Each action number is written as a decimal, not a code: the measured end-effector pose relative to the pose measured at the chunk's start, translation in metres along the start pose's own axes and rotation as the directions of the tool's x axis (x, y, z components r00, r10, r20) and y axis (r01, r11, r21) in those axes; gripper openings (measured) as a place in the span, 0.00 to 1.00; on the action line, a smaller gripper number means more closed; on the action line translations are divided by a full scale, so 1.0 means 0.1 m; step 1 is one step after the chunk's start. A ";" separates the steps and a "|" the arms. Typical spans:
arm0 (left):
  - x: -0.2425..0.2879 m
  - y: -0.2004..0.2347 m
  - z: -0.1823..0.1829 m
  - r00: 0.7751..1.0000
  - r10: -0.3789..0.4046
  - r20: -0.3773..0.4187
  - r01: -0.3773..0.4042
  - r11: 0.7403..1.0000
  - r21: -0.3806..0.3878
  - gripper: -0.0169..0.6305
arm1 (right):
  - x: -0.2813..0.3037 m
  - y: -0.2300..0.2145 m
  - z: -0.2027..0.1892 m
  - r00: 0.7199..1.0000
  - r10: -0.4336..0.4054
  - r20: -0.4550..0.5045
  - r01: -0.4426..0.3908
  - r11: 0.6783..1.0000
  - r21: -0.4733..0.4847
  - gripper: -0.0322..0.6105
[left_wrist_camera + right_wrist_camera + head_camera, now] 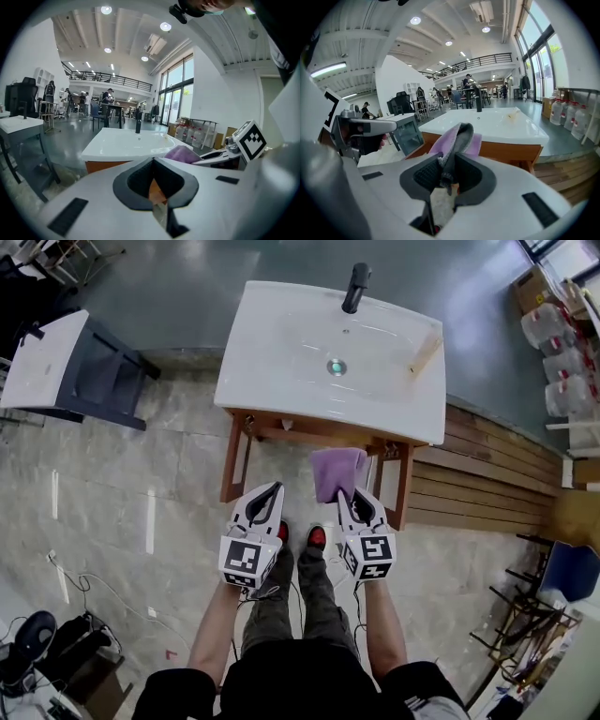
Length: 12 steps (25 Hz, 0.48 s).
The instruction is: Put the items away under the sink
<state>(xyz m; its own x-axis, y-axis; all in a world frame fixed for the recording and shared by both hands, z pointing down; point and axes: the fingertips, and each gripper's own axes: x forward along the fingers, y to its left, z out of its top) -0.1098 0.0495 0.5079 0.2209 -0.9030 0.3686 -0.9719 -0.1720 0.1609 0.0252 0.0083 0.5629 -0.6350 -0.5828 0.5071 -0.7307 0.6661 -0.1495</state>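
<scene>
A person looks down at a gripper in each hand. The left gripper (pixel 267 495) has its jaws pressed together with nothing between them. Just beside it, the right gripper (pixel 352 495) is clamped on a purple cloth (pixel 336 472), held in front of the wooden stand (pixel 233 461) beneath the white sink (pixel 281 343). A black tap (pixel 355 287) stands at the sink's far edge.

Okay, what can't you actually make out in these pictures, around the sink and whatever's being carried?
- Space under the sink: in the head view the sink's own top covers it; both gripper views show only the wooden front rail.
- Pale object on the sink's right rim: too small in every view to name.
- Purple cloth in the right gripper: its gripped end is hidden between the pads.
</scene>
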 end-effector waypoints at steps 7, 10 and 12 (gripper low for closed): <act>0.18 0.01 -0.51 0.999 0.034 -0.034 -0.035 0.999 -0.023 0.04 | 0.30 -0.07 -0.55 0.997 0.050 -0.058 -0.050 0.999 0.002 0.20; 0.24 0.05 -0.73 0.998 0.044 -0.048 -0.046 0.998 -0.032 0.04 | 0.39 -0.08 -0.74 0.996 0.059 -0.067 -0.058 0.998 0.010 0.20; 0.29 0.09 -0.87 0.998 0.045 -0.053 -0.047 0.998 -0.037 0.04 | 0.47 -0.09 -0.87 0.996 0.063 -0.067 -0.062 0.998 0.015 0.20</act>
<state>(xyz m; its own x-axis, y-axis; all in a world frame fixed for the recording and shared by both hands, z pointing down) -0.1047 0.0557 0.6000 0.1805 -0.8877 0.4237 -0.9776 -0.1144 0.1769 0.0238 0.0157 0.6614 -0.6617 -0.5068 0.5526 -0.6933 0.6941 -0.1936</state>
